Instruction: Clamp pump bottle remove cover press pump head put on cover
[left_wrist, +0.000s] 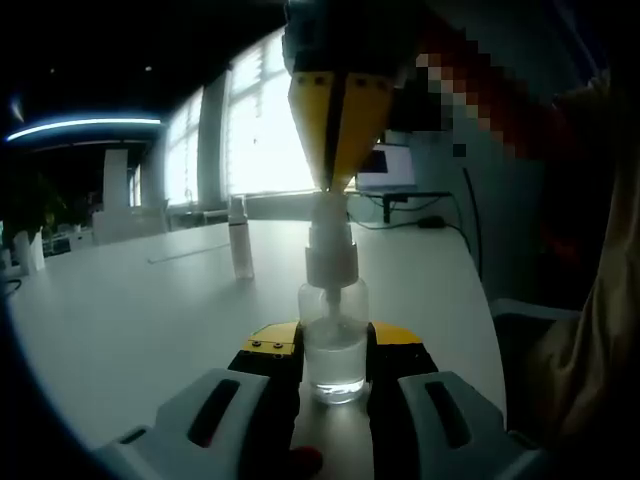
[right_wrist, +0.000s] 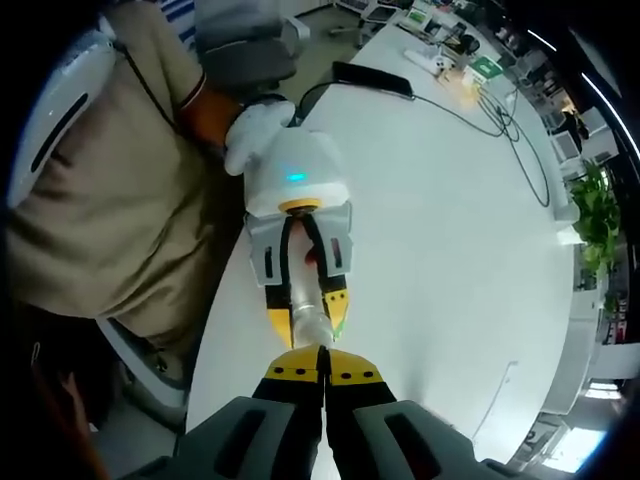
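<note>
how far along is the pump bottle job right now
Done: the left gripper clamps the clear plastic pump bottle, and its clear cover stands apart on the white table. In hand: the right gripper, jaws together, sits on the white pump head. Left: putting the cover on.

Clear pump bottle (left_wrist: 334, 350) standing upright on the white table, a little clear liquid sitting in its base, white pump head (left_wrist: 329, 252) on top with no cover on it. Clear cover (left_wrist: 240, 240) standing upright by itself farther back on the table, well apart from the bottle
</note>
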